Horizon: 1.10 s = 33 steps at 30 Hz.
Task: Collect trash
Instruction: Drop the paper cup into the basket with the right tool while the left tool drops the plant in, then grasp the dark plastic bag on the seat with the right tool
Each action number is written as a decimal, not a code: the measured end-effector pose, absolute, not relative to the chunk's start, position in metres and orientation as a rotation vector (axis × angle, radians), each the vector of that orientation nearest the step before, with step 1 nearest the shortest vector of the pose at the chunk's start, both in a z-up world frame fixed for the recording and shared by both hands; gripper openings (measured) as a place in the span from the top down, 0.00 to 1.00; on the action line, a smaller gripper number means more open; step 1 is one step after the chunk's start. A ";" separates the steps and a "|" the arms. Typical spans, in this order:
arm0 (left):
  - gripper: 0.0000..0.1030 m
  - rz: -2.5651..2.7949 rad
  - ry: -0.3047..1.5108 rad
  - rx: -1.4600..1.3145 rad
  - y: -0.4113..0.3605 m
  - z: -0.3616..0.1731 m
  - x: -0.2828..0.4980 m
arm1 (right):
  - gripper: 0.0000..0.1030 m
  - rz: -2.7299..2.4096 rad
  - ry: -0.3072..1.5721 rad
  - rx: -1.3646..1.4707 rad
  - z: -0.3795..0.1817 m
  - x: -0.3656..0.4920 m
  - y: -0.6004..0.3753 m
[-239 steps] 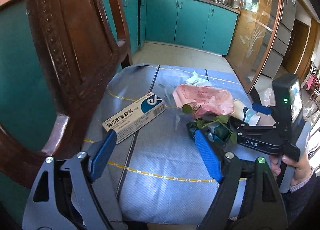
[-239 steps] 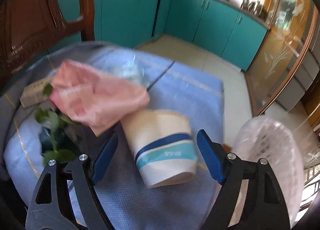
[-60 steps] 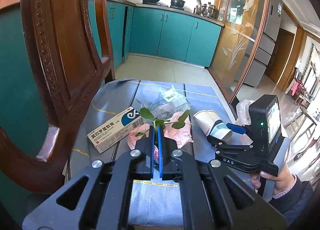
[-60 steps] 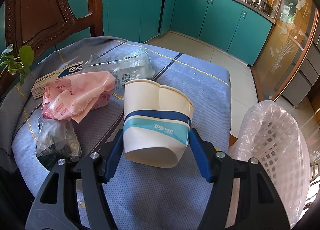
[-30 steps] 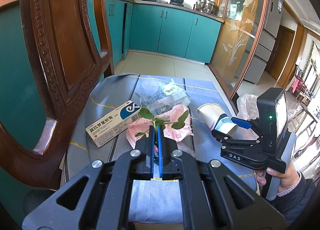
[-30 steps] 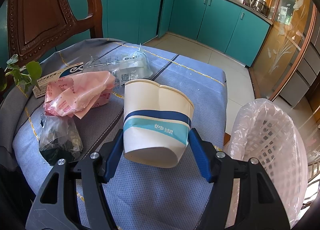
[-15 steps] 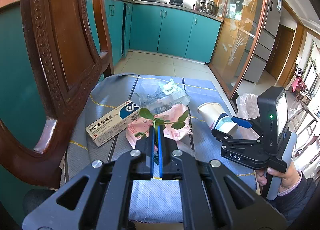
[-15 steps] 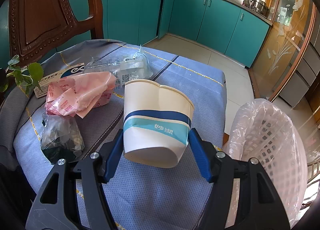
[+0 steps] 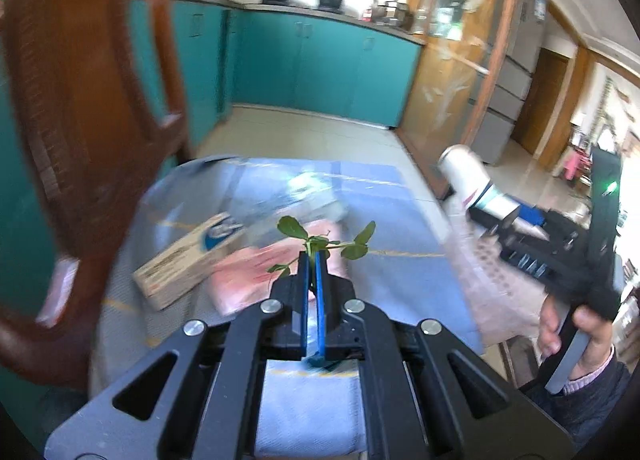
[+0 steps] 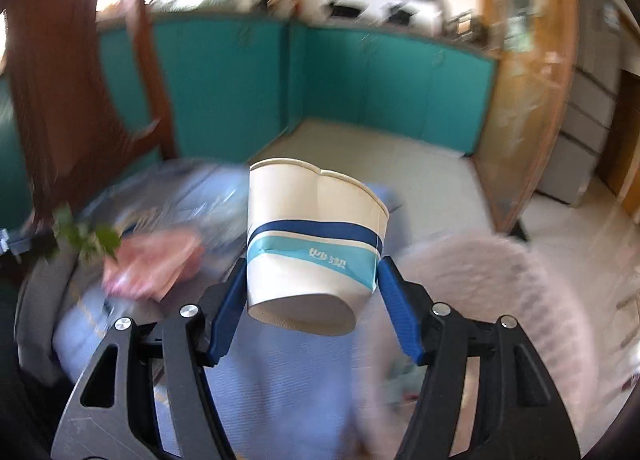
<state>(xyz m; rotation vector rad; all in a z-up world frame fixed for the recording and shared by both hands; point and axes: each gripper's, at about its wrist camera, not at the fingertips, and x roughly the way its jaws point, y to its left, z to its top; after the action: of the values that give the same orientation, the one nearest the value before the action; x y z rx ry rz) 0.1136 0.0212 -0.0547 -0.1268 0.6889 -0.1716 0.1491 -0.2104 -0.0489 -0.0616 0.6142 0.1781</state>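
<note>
The right gripper (image 10: 312, 300) has its fingers clamped on the dented white-and-blue paper cup (image 10: 316, 244), lifted beside the bag-lined white basket (image 10: 480, 300); the squashed wall could slip free; the left gripper (image 9: 312, 272), fingers pinched together on a green leafy sprig (image 9: 320, 240), might drop it short.

Two tongs are showing: the left tongs (image 9: 311, 260) are pinching one leafy sprig (image 9: 324, 241), and the right tongs (image 10: 311, 302) are gripping one paper cup (image 10: 314, 240). One medicine box (image 9: 188, 260) and one pink wrapper (image 9: 260, 272) are lying on the blue-covered tabletop (image 9: 392, 220) at ten o'clock of the sprig; one bagged basket (image 10: 500, 300) is standing at three o'clock of the cup
</note>
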 end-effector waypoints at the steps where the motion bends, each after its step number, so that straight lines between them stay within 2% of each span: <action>1: 0.96 -0.214 0.687 -0.125 0.010 -0.053 0.119 | 0.37 0.150 0.609 -0.027 -0.044 0.147 -0.229; 7: 0.96 -0.469 0.737 -0.120 -0.069 -0.054 0.157 | 0.37 -0.124 0.695 0.196 -0.062 0.138 -0.335; 10: 0.96 -0.554 0.748 -0.087 -0.111 -0.056 0.168 | 0.37 -0.165 0.761 0.222 -0.079 0.136 -0.356; 16: 0.95 -0.672 0.812 -0.022 -0.176 -0.078 0.181 | 0.36 -0.172 0.762 0.235 -0.081 0.129 -0.360; 17: 0.89 -0.685 0.825 -0.021 -0.182 -0.081 0.182 | 0.35 -0.182 0.753 0.255 -0.080 0.128 -0.363; 18: 0.76 -0.693 0.832 -0.025 -0.185 -0.082 0.183 | 0.30 -0.189 0.741 0.274 -0.078 0.124 -0.373; 19: 0.69 -0.699 0.835 -0.031 -0.186 -0.083 0.182 | 0.25 -0.196 0.730 0.294 -0.077 0.120 -0.378; 20: 0.58 -0.695 0.833 -0.035 -0.188 -0.083 0.182 | 0.24 -0.200 0.715 0.324 -0.076 0.118 -0.382; 26: 0.52 -0.481 0.722 -0.021 -0.123 -0.060 0.176 | 0.24 -0.100 0.636 0.295 -0.060 0.110 -0.361; 29: 0.52 -0.194 0.665 -0.017 -0.049 -0.049 0.168 | 0.24 0.075 0.628 0.181 -0.055 0.114 -0.305; 33: 0.49 0.027 0.658 -0.086 0.026 -0.039 0.152 | 0.24 0.380 0.723 0.053 -0.074 0.126 -0.202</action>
<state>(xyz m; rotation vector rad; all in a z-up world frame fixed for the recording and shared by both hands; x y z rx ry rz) 0.1518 0.0258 -0.0390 -0.0859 0.6577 0.0266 0.1258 -0.2024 -0.0741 0.0526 0.7231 0.3803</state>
